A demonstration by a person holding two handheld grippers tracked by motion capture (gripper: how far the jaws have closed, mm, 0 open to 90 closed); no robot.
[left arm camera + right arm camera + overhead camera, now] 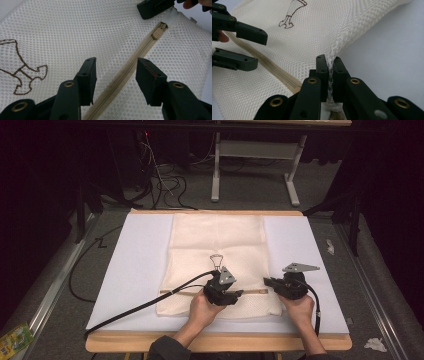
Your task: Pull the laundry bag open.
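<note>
Right claw (330, 72) pinches the mesh bag (312, 37) edge; left claw (116, 75) gapes astride its zipper (130, 67); no readable writing.

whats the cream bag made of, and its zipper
Bag: looks like soft synthetic mesh, matte; even round holes show, and it bunches where the right gripper pinches it. Zipper: beige woven tape with fine, probably plastic teeth and a matching slider.

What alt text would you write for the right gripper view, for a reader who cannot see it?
The right claw is shut on a pinched fold of a cream mesh bag lying on a white table. A beige zipper runs across the bag, and the left claw hovers open over it at far left.
</note>
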